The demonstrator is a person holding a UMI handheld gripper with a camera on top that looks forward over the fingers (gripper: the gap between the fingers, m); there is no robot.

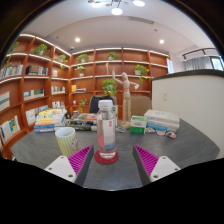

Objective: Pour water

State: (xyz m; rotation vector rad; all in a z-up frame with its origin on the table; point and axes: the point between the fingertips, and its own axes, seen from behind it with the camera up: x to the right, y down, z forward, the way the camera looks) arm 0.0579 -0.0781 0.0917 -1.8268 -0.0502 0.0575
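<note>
The bottle point(106, 131) stands upright on the bench point(40, 150), dead ahead of the claw point(112, 160), its base right between the two spread fingers with a gap either side. Nothing gripped yet. The cup point(66, 141) waits just left of it, so the pour would tip leftward.

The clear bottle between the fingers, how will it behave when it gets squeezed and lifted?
The bottle is tall and narrow, so it probably tips easily if nudged high. Its clear, smooth wall may flex and slip. The gripper is open around it, pads not touching.
</note>
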